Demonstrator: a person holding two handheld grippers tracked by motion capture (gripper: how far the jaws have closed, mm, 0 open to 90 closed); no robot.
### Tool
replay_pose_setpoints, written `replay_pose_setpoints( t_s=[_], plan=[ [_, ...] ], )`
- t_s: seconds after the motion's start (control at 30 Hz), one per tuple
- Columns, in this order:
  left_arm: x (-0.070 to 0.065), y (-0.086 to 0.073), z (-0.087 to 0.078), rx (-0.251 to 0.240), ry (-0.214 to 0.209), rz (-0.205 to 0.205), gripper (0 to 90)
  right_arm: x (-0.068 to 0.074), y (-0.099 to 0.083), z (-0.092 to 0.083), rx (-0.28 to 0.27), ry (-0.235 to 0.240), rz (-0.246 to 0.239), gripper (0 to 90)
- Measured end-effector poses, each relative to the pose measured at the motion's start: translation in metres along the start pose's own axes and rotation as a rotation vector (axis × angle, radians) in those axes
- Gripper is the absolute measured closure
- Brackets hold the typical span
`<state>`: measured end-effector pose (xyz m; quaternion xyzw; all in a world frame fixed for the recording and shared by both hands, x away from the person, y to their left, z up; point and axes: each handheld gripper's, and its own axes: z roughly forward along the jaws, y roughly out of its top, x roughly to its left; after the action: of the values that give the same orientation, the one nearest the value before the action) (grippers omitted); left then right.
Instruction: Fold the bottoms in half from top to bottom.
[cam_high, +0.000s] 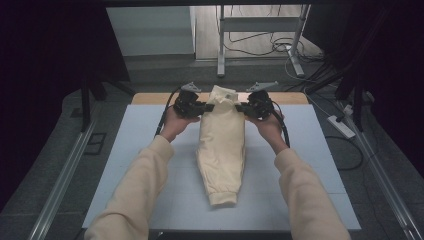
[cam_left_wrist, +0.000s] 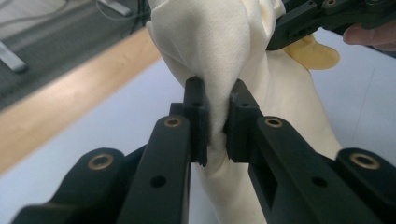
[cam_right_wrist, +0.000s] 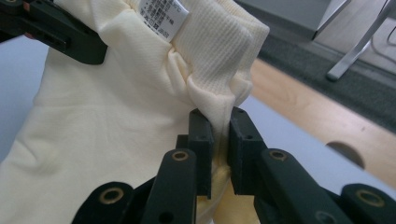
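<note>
My left claw and right claw are each clamped on the waistband end of the cream garment; its cuffed end rests on the desk nearer me.

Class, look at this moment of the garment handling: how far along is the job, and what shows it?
Done: both grips are made. The left gripper and right gripper are each shut on the waistband end of the cream trousers. In hand: that end is held up at the far side, while the cuffed end lies on the white mat. Left: probably folding or laying it out; no fold shows yet.
</note>
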<state>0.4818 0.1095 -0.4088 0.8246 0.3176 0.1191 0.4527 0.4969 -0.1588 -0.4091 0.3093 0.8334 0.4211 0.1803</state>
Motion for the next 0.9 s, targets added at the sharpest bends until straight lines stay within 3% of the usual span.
replay_pose_setpoints(
  t_s=[0.1,0.2,0.57,0.9],
  plan=[
    [0.001,0.008,-0.009,-0.033,0.004,-0.001,80.5,0.001,0.015,-0.009,-0.040,-0.020,-0.013,80.9],
    [0.002,0.005,-0.009,-0.025,0.003,-0.005,80.5,0.003,0.019,-0.010,-0.039,-0.021,-0.026,80.8],
    [0.000,-0.014,0.003,0.007,-0.008,-0.018,80.5,0.006,-0.001,0.003,0.006,-0.008,-0.009,80.8],
    [-0.001,-0.027,0.011,0.014,-0.028,-0.026,80.5,0.005,-0.015,0.010,0.010,0.006,0.012,80.8]
  ],
)
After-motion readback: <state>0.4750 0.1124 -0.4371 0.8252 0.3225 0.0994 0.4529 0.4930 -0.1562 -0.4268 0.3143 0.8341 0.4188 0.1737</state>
